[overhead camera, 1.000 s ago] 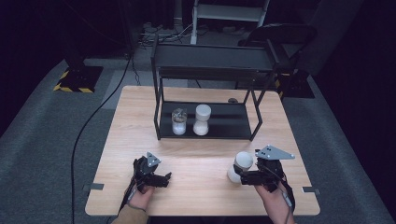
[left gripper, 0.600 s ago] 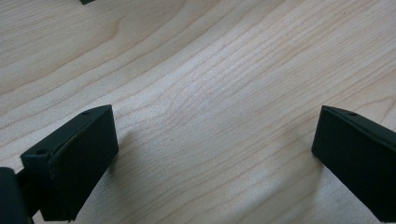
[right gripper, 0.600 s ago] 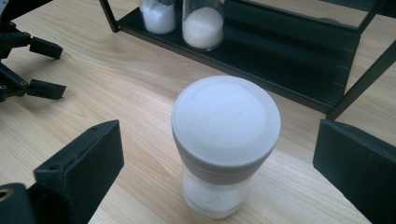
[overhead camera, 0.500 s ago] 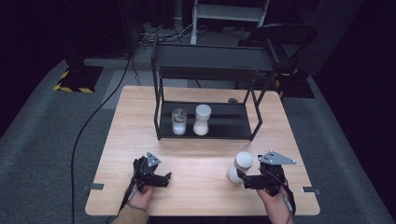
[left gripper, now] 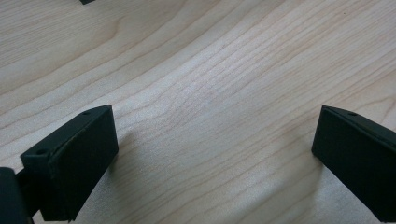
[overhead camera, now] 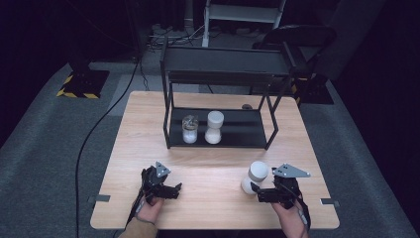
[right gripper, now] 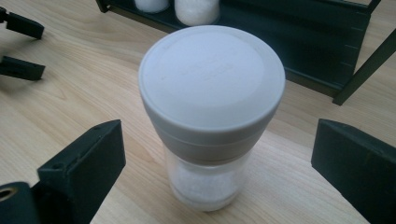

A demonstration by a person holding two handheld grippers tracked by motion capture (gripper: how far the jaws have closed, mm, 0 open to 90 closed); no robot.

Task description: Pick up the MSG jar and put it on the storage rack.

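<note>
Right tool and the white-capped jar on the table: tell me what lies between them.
Nothing. In the right gripper view the jar stands between the right tool's open jaws, with bare table on each side.

Right gripper (overhead camera: 255, 192) drew back from shaker (overhead camera: 253, 177).

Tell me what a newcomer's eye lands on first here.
First, the white-capped shaker standing upright on the wooden table, between the open jaws of the right hand-held gripper. Next, the black metal rack at the table's far side, with two more jars on its lower shelf.
</note>
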